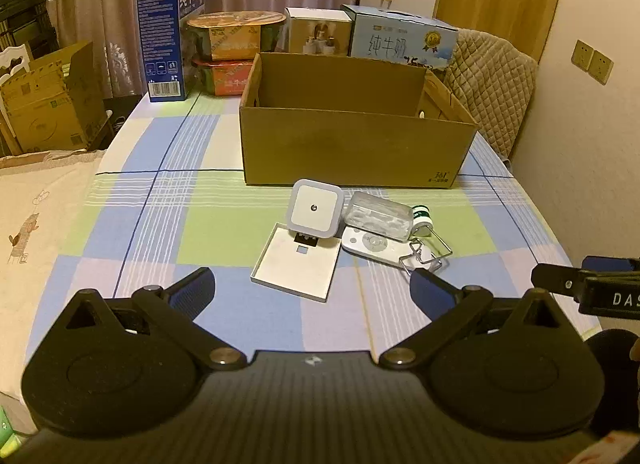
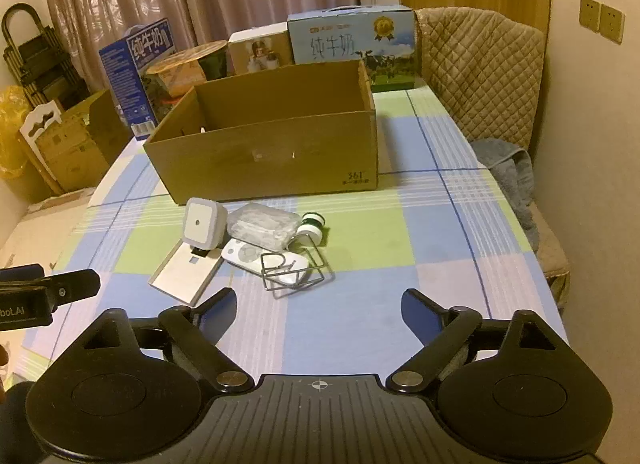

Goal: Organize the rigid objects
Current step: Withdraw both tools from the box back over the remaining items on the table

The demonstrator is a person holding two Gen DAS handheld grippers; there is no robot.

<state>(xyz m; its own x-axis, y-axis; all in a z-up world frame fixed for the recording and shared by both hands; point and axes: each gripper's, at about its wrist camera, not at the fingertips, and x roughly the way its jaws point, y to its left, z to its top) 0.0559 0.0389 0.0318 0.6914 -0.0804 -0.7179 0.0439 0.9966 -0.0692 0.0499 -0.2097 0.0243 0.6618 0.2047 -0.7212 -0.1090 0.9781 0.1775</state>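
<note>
Clutter [image 1: 344, 236] lies ahead of both spread, empty tongs [image 1: 314, 284].

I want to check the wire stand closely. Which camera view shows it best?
The right wrist view: the wire stand shows whole over the white remote. In the left wrist view it is smaller, partly behind a fingertip.

The floor of the cardboard box [image 1: 352, 152] is hidden by its front wall, so what lies inside cannot be told. The white remote [image 2: 256, 258] is partly covered by the clear plastic case [image 2: 264, 226] and the wire holder [image 2: 294, 270]. The other gripper is cut off by the edge in each view.
</note>
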